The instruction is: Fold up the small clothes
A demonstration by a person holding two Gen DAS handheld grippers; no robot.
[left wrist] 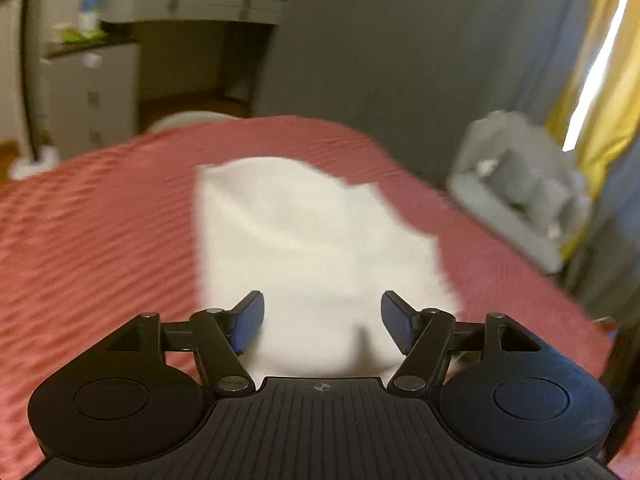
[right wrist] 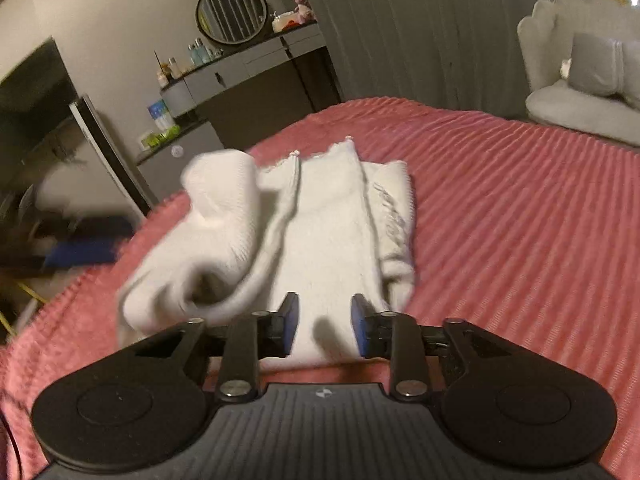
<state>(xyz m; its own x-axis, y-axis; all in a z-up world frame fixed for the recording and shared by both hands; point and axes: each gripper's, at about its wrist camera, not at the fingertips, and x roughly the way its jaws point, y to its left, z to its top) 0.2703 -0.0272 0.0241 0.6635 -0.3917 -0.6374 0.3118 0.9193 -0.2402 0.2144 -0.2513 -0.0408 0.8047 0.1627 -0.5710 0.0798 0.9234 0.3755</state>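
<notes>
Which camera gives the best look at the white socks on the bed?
The right wrist view: the white socks appear sharp, showing knit ribs, frilled cuffs and one toe folded over. The left wrist view shows the white socks only as a blurred pale patch.

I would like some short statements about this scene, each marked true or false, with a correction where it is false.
1. The white socks lie on a pink ribbed bedspread. True.
2. The left gripper is clamped shut on the socks. False: its fingers stand wide apart and press on nothing.
3. A round mirror stands on the dresser behind the bed. True.
4. The right gripper has its fingers apart, with white fabric seen between them. True.
5. The socks are black. False: they are white.
</notes>
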